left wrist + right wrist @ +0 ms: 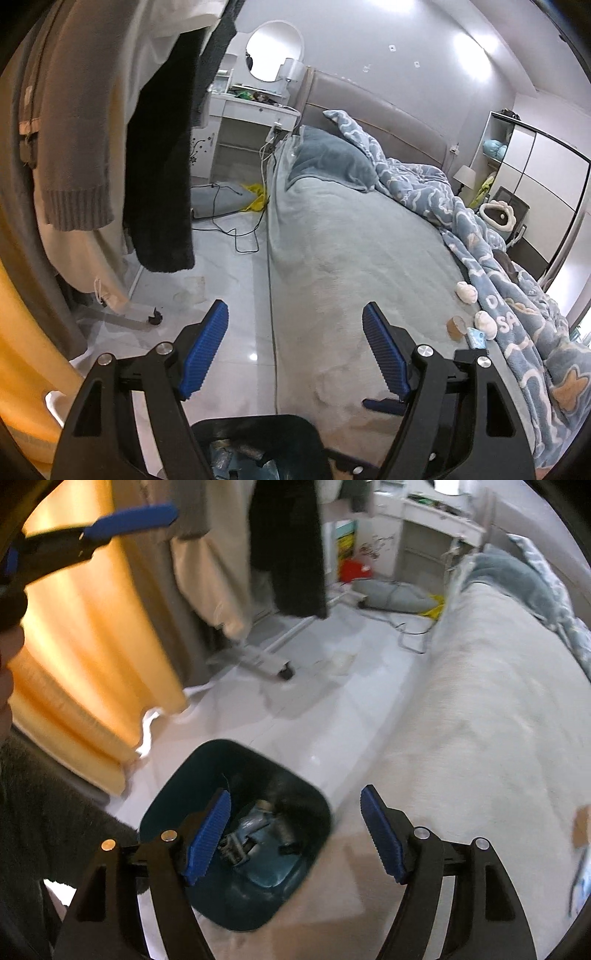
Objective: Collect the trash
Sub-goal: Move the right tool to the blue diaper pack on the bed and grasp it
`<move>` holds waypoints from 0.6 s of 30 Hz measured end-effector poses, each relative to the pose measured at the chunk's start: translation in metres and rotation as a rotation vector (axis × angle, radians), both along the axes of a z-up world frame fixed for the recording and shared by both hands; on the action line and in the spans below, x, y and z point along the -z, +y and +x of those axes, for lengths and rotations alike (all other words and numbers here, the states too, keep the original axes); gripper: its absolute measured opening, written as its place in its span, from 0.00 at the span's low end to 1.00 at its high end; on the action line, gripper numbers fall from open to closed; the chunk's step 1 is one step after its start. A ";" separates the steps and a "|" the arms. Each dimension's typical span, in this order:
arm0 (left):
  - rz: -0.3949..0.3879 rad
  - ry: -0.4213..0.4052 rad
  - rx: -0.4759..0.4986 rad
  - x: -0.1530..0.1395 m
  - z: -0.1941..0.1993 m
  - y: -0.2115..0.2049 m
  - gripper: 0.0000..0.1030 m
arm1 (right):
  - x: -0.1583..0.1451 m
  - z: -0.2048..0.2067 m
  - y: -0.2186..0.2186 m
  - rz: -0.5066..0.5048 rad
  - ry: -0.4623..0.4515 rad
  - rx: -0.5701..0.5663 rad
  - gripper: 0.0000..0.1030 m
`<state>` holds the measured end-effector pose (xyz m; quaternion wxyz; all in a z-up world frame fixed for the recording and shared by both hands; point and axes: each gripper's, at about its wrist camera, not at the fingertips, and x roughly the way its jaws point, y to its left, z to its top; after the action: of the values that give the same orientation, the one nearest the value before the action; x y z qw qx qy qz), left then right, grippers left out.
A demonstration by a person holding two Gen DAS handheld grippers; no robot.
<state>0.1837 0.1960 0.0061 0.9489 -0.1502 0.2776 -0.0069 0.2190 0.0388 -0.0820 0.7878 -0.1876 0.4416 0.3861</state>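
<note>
Both the left tool (295,354) and right tool (295,834) gape empty. The bin (236,834) sits on the floor beside the bed (351,240), already holding scraps. Remaining trash, a paper cup (456,326) and wrappers, lies far right on the bed; approach low and pinch the cup's rim squarely.

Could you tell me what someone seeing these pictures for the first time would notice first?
Probably the dark teal bin on the floor beside the bed, with scraps already inside it, right below the open right tool. Next, the small pile on the bed near the patterned blue duvet: two crumpled white wads and a brown paper cup, just right of the open left tool.
</note>
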 end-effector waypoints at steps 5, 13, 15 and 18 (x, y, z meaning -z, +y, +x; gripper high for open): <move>-0.007 -0.010 0.024 -0.004 0.008 -0.021 0.78 | -0.011 0.013 -0.030 0.027 -0.032 0.070 0.75; 0.018 -0.025 0.067 -0.004 0.019 -0.063 0.81 | -0.022 0.033 -0.084 0.057 -0.075 0.195 0.77; 0.034 -0.029 0.080 -0.003 0.023 -0.076 0.82 | -0.025 0.039 -0.101 0.062 -0.088 0.246 0.79; 0.078 -0.040 0.099 -0.002 0.028 -0.094 0.82 | -0.026 0.045 -0.123 0.058 -0.108 0.315 0.82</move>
<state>0.2122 0.1020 0.0082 0.9578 -0.0992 0.2656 -0.0462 0.2641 -0.0838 -0.0561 0.8663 -0.1136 0.4112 0.2599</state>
